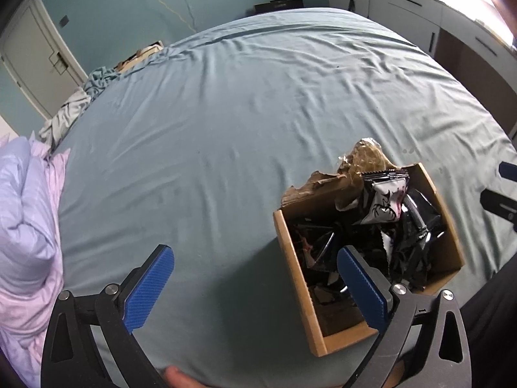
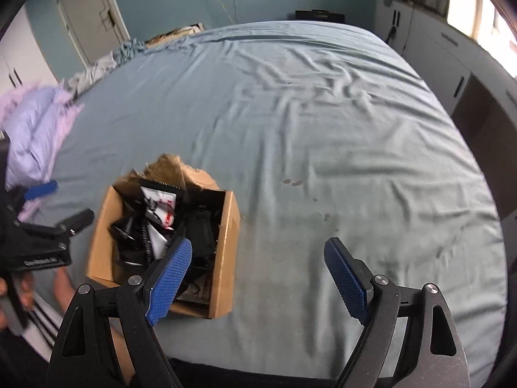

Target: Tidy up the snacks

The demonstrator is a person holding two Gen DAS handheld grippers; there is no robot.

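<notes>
A brown cardboard box point(image 1: 299, 278) with a torn back flap sits on the blue-grey bed sheet near the front edge. It also shows in the right wrist view point(image 2: 226, 245). It holds several black and white snack packets point(image 1: 387, 207), which also show in the right wrist view point(image 2: 158, 213). My left gripper point(image 1: 255, 255) is open and empty above the sheet, its right finger over the box. My right gripper point(image 2: 258, 249) is open and empty, its left finger over the box's near right corner. The left gripper also shows at the left of the right wrist view point(image 2: 61, 203).
The bed sheet point(image 1: 242, 113) is wrinkled and spreads wide behind the box. A lilac duvet point(image 1: 26, 200) is bunched at the left edge. White cabinets point(image 1: 420, 13) stand along the right wall. A door point(image 2: 87, 9) is at the back left.
</notes>
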